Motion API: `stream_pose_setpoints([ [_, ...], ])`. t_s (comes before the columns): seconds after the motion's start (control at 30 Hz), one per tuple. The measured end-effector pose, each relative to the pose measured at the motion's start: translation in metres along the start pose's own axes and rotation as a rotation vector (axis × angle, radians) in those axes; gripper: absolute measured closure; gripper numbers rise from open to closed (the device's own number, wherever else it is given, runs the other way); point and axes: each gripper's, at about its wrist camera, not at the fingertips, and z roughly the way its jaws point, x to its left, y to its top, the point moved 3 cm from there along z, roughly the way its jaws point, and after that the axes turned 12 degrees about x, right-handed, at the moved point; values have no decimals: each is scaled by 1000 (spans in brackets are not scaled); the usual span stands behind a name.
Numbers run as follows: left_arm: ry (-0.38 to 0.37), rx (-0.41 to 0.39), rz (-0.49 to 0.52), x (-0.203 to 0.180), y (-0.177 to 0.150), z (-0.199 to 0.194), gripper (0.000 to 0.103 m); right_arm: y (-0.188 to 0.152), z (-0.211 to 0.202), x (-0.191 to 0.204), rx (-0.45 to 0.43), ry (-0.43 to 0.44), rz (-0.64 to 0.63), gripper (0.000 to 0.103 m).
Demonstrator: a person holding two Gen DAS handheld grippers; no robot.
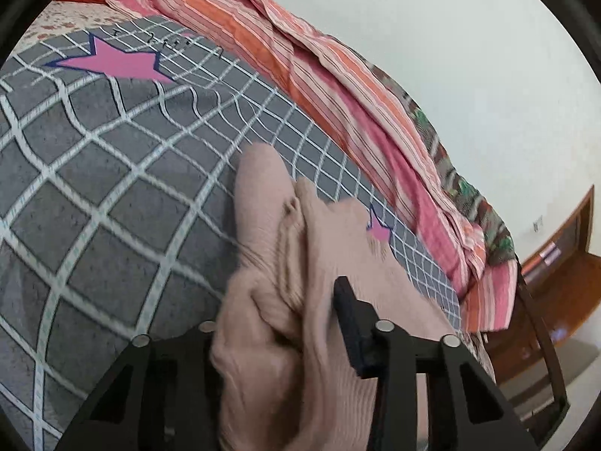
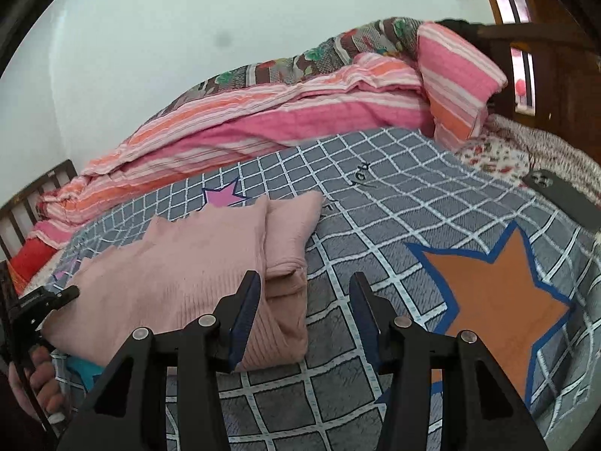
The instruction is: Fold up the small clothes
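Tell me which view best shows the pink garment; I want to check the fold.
The right wrist view: the garment lies nearly whole, folded. The left wrist view shows only blurred, bunched folds of it, close up.

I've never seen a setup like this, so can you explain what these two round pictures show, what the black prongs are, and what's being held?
A person holds a two-finger gripper in each hand, each with a fisheye camera looking along its fingers. On a bed covered by a grey checked sheet with stars lies a pink ribbed knit garment. In the left view, the left gripper has bunched pink fabric between its fingers. In the right view, the right gripper is open and empty beside the garment's edge. A striped pink-orange blanket lies behind.
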Motion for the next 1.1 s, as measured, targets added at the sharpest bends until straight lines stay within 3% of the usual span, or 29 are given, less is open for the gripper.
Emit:
stream_pose_setpoints([
  [0.1,30,-9,0,-7,8,-1,77,0,0,-10,4,9,37,54],
  [0.27,110,-35,64,-43,12,-12,81,2,-15,-26,-39,80,109,54],
  [0.4,154,-41,132,-91,13,-15,82,2,-24,-43,-62,76,157,54],
  [0.47,183,-48,197,-124,11,-14,82,2,-30,-47,-75,22,145,54],
  [0.6,190,-40,277,-182,1,-6,83,3,-45,-63,-72,7,120,54],
  [0.73,176,0,337,-235,-24,20,83,-3,-61,-85,-54,-36,108,54],
  [0.87,159,89,410,-274,-78,66,83,-14,-77,-102,-43,-73,102,54],
  [0.97,202,199,478,-279,-127,107,83,-25,-85,-111,-15,-83,95,54],
  [1.03,233,195,527,-276,-147,118,82,-32,-89,-113,-3,-82,82,54],
  [1.1,217,175,569,-280,-151,114,73,-38,-92,-114,9,-83,68,54],
])
